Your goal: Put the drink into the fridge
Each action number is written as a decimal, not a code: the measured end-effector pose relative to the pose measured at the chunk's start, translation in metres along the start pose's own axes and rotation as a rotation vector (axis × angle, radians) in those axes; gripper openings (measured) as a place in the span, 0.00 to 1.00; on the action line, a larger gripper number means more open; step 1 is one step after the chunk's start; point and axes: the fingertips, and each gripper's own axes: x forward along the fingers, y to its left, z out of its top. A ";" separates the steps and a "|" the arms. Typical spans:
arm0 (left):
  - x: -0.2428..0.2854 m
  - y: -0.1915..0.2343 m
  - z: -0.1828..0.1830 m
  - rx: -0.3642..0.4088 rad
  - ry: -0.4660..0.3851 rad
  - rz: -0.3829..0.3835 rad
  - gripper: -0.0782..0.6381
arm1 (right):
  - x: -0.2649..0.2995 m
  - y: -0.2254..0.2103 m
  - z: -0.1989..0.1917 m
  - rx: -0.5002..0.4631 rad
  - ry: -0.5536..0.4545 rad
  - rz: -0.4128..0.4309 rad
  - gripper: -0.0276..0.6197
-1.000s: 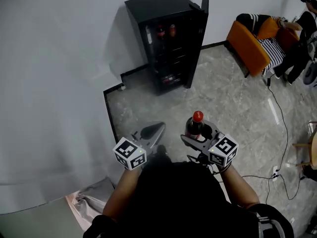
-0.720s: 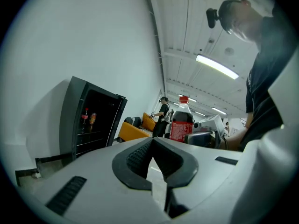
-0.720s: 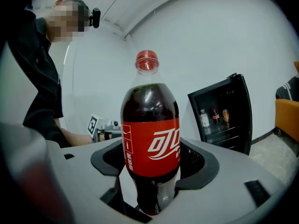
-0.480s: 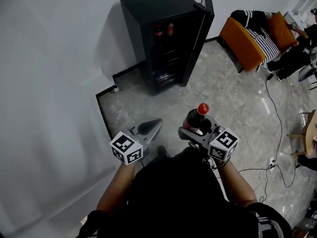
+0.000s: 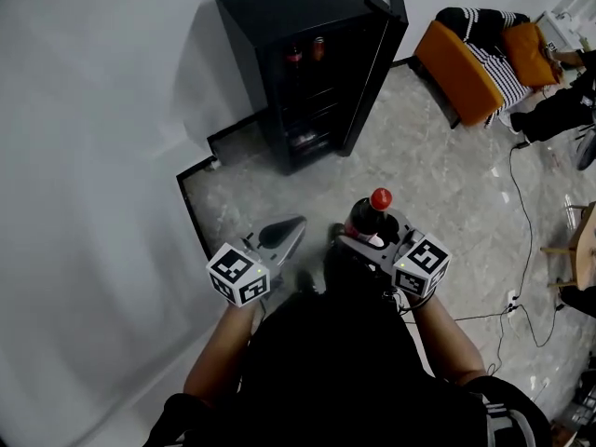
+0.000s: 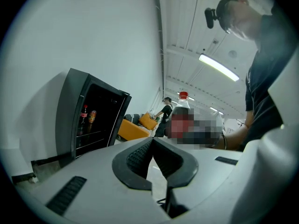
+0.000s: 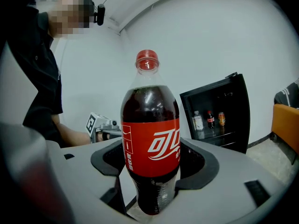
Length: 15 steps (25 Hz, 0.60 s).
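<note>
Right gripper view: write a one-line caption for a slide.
Right gripper clamped on an upright cola bottle, facing the open black fridge with a few drinks on its shelf.

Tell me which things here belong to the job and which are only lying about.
For the job: cola bottle, clamped in the right gripper; black fridge, door open; left gripper, jaws together.
Lying about: orange sofa; orange cushion.

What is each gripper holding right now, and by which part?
The right gripper clamps the red-capped, red-labelled dark cola bottle by its lower body; left gripper is shut, empty.
</note>
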 end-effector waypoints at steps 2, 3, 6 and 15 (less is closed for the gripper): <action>0.013 0.008 0.005 -0.001 0.002 0.009 0.12 | 0.005 -0.014 0.003 -0.002 0.001 0.010 0.55; 0.020 0.013 0.007 0.000 0.005 0.014 0.12 | 0.008 -0.023 0.006 -0.008 0.006 0.013 0.55; 0.043 0.026 0.017 0.005 0.015 0.032 0.12 | 0.015 -0.053 0.014 -0.020 0.011 0.021 0.55; 0.100 0.065 0.055 0.005 0.033 0.134 0.12 | 0.041 -0.132 0.053 -0.030 0.020 0.089 0.55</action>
